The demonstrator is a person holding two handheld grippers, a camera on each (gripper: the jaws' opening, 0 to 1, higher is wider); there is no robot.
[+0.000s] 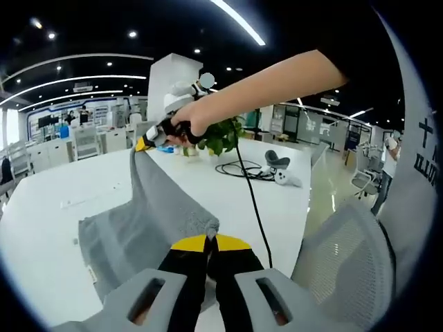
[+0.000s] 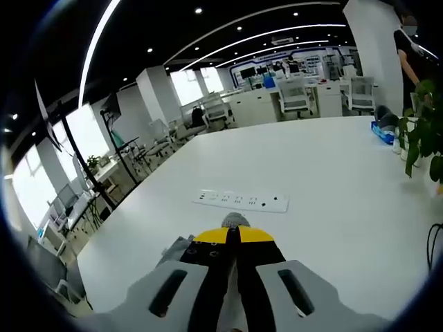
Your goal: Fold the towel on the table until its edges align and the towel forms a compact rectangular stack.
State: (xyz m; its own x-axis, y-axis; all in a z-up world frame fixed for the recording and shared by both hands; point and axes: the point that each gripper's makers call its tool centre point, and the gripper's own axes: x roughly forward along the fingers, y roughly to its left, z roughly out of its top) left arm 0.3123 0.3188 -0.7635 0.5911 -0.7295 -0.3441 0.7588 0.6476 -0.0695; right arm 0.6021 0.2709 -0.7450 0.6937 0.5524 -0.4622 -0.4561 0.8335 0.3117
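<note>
Both grippers are clamped shut, each pinching grey cloth between its yellow tips.

In the left gripper view, the left gripper [image 1: 208, 242] is rising from the near edge with its black, yellow-tipped jaws pressed together on a fold of the towel [image 1: 149, 221]. Farther off, the person's bare forearm [image 1: 277, 86] is reaching in from the right, and the hand [image 1: 188, 124] is gripping the right gripper [image 1: 147, 142], whose tips are closed on a raised towel corner. In the right gripper view, the right gripper [image 2: 233, 235] is showing its own jaws meeting, with a small tuft of grey cloth poking out between the tips.
</note>
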